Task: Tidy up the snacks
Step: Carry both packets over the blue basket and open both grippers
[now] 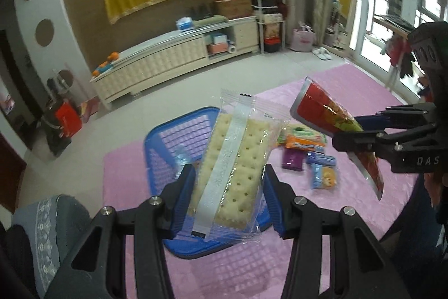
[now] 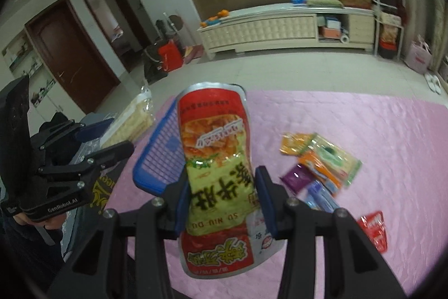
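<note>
My left gripper (image 1: 228,198) pinches a cracker pack (image 1: 232,173) above the blue basket (image 1: 168,142), ready to drop. My right gripper (image 2: 222,201) clamps a red pouch (image 2: 215,159) alongside. Loose snacks (image 2: 319,164) wait on the pink cloth (image 2: 378,131).

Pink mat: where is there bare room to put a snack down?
The pink mat is bare on its far side, beyond the snack pile, towards the white cabinet. The blue basket looks bare inside too. It is crowded around the pile and near the small red packet.
</note>
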